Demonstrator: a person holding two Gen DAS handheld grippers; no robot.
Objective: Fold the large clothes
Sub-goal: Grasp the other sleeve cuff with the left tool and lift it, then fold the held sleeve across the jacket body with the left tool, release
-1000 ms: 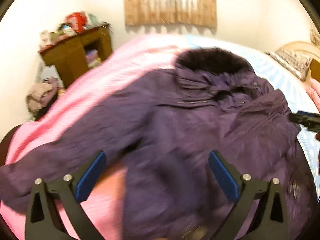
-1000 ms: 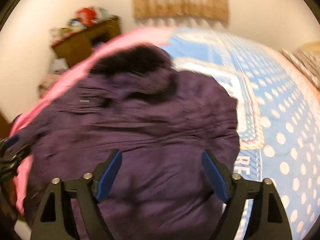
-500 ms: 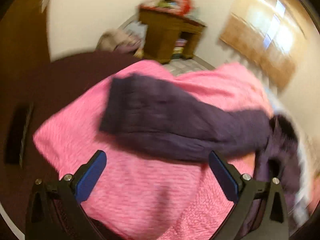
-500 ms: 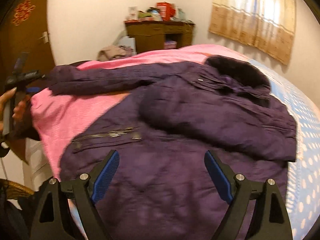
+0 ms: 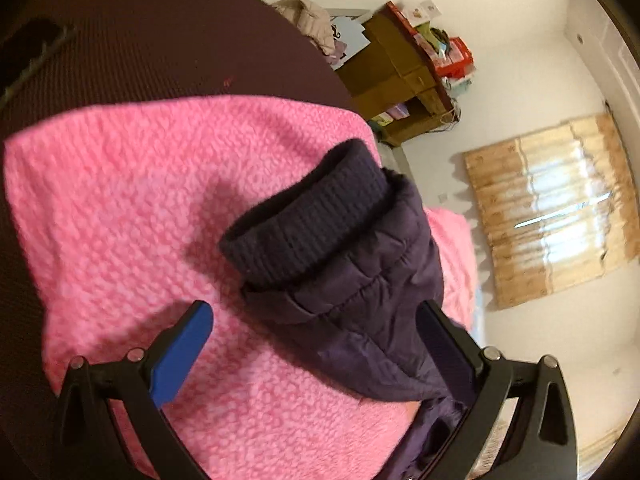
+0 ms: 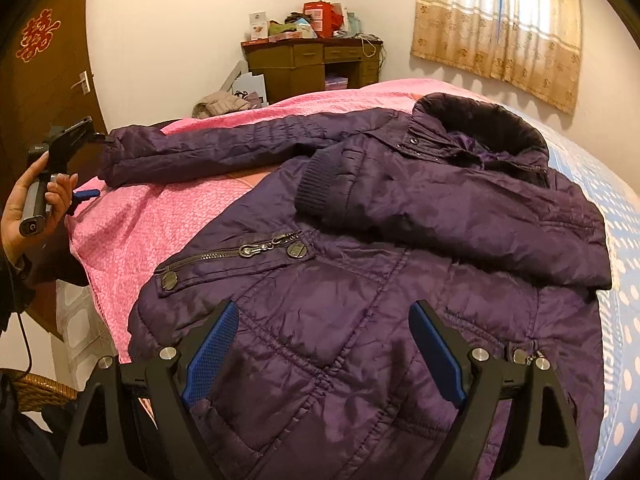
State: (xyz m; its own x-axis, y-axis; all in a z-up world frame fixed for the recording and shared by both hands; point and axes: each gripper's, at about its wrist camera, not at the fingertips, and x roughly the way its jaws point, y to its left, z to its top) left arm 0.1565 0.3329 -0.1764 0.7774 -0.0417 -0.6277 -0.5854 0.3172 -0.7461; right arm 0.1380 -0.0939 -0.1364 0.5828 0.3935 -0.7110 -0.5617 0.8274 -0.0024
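A purple padded jacket (image 6: 360, 280) lies front up on a pink blanket (image 6: 152, 216) on the bed. One sleeve is folded across its chest, ribbed cuff (image 6: 320, 188) showing. The other sleeve (image 6: 200, 152) stretches out to the left. My left gripper (image 5: 312, 344) stands open over that sleeve's end, with the dark ribbed cuff (image 5: 308, 216) just ahead and the sleeve lying between the fingers, close to the right one. A hand holds this left gripper (image 6: 94, 164) at the far left of the right wrist view. My right gripper (image 6: 324, 344) hangs open above the jacket's lower front.
A wooden desk (image 6: 312, 64) piled with boxes stands by the far wall, a heap of clothes (image 6: 224, 102) beside it. A curtain (image 6: 500, 28) hangs at the right, a door (image 6: 40, 80) is at the left. Blue dotted bedding (image 6: 624, 240) lies right of the jacket.
The left view has swung off the jacket's body, rolled over, and closed in on the outstretched sleeve's cuff. The right view has swung left and settled over the jacket's lower front.
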